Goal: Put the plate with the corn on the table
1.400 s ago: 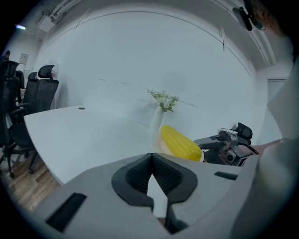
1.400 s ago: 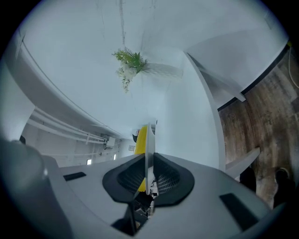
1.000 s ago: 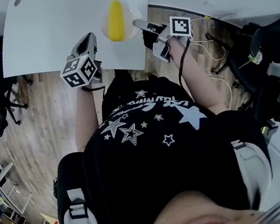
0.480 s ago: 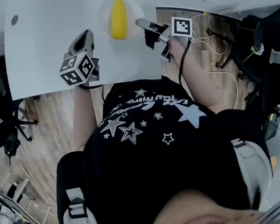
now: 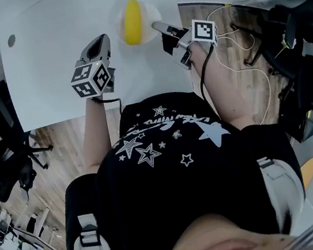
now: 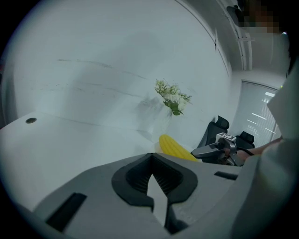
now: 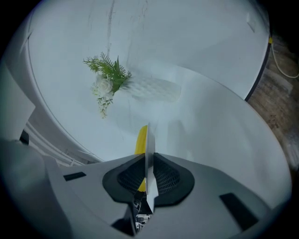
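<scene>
Plate (image 5: 145, 13) rim pinched in right hand-held gripper (image 5: 157, 26) — corn (image 5: 132, 21) aboard (left hand-held gripper (image 5: 100, 42) closed).

Round white plate (image 5: 145, 13), yellow corn cob (image 5: 132, 21) lying lengthwise across its middle. Sits over the white table (image 5: 48, 62), close to that table's near edge; touching the table or not, unclear. Rim pinched by the right claw (image 5: 156, 26).

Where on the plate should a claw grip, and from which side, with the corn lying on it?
Grip the plate by its thin rim on the right, coming in from the right in the plate's own plane. The corn lies lengthwise down the middle, so only the rim is free. The right claw is shut on that rim, edge-on between its pads.
</scene>
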The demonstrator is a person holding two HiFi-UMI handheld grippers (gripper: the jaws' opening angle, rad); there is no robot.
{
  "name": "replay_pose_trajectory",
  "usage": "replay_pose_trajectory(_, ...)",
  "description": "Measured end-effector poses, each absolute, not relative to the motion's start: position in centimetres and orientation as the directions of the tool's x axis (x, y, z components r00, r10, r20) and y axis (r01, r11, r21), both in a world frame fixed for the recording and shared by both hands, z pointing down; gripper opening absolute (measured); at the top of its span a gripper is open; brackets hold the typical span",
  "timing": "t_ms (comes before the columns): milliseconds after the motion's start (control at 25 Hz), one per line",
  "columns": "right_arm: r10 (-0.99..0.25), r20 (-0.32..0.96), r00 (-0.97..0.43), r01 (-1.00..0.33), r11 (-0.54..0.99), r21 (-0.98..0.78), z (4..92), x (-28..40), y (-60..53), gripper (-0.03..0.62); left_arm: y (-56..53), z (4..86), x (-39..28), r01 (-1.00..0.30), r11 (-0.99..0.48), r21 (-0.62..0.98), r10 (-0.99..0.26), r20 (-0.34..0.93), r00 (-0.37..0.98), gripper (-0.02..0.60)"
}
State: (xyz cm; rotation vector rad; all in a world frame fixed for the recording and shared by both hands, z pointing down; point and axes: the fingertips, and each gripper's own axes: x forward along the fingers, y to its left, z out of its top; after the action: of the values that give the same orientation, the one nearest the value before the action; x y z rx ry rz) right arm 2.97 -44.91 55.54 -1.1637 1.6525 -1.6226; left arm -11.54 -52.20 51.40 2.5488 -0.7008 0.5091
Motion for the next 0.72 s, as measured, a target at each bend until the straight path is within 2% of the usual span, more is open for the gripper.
replay_pose_trajectory(720, -0.885, 0.249, -0.393, -0.177, -0.192, -0.965, 60.1, 4.7, -47.8, 0.038, -54.2, 56.4, -9.1, -0.486, -0.803, 0.346, -0.28, 0.501, 0.819, 0.005)
